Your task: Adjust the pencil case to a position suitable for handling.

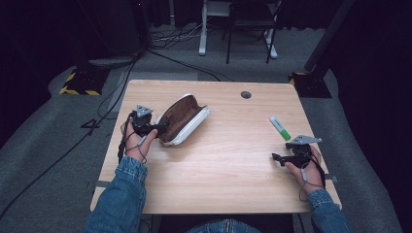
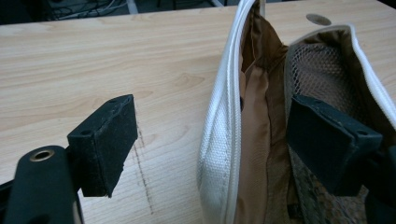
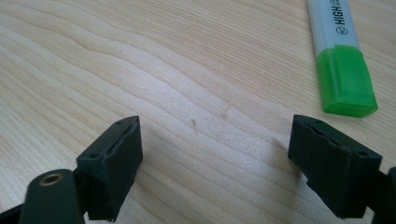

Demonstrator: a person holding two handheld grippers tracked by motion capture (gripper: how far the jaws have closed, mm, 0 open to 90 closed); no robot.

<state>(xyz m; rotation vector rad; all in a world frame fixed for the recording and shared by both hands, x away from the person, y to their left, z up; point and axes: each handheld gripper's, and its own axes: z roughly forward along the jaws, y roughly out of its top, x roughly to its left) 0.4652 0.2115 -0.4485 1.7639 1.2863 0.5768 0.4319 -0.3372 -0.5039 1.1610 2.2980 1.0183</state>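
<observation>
We see a light wooden bench (image 1: 228, 160) with a wavy grain and a small round hole (image 1: 246, 94) near its far edge. It stands on a grey carpet floor (image 1: 48, 141) in a dark room. Black cables (image 1: 111, 92) run over the floor on the left, and a yellow and black striped block (image 1: 77, 83) sits by the far left corner. White legs of another stand (image 1: 204, 29) show at the back. A person in blue denim sleeves (image 1: 121, 191) reaches in from the near side. On the bench lies a white pencil case (image 1: 183, 120) with a brown inside and a net pocket, and its zip is open. Our left gripper (image 1: 163, 128) is at the near end of the case. Its jaws are spread wide. In the left gripper view one jaw sits inside the case by the net, and the other jaw is outside over the bare wood, so the white wall of the case (image 2: 224, 140) stands between them without being squeezed. Our right gripper (image 3: 215, 163) is low over the bench on the right side, well apart from the case. Its jaws are spread wide too and hold nothing. A highlighter (image 3: 341, 56) with a green cap lies just beyond the right jaw, and in the high view it (image 1: 280, 128) rests just past that gripper.
</observation>
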